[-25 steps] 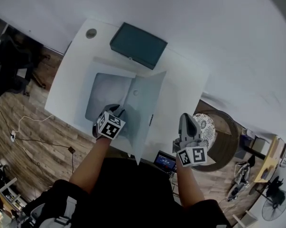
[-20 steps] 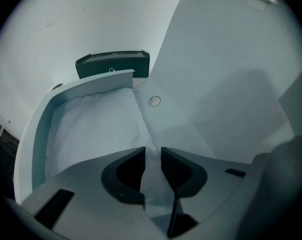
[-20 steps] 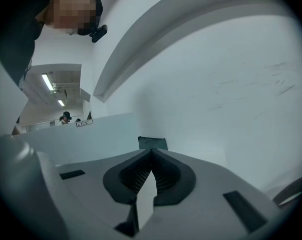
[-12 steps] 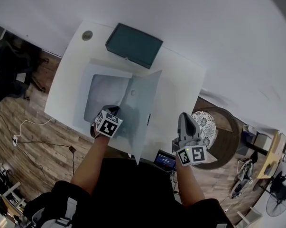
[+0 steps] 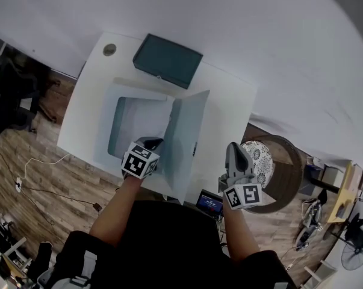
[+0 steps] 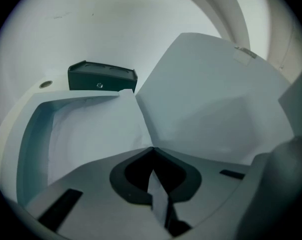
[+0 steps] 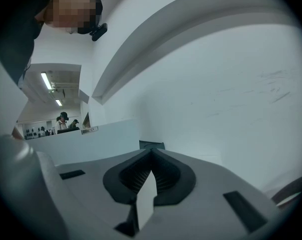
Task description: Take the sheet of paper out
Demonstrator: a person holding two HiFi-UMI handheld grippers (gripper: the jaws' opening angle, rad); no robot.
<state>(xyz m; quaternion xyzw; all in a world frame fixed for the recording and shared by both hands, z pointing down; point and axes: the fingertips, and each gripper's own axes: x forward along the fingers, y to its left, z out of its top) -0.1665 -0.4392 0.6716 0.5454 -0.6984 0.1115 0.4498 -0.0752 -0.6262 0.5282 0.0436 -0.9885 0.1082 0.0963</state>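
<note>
Your left gripper has just closed, pinching the sheet of paper at its near edge, inside the open folder on the worktop. It's thin and floppy, so pull slow. Meanwhile your right gripper is closed on nothing.

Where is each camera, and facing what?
Head view: on the person's head, looking down at the table; arms show.
Left gripper view: on the left gripper, facing the folder; jaws just closed on the sheet of paper.
Right gripper view: on the right gripper, facing a wall; jaws shut.
Head and left views share the dark box.
</note>
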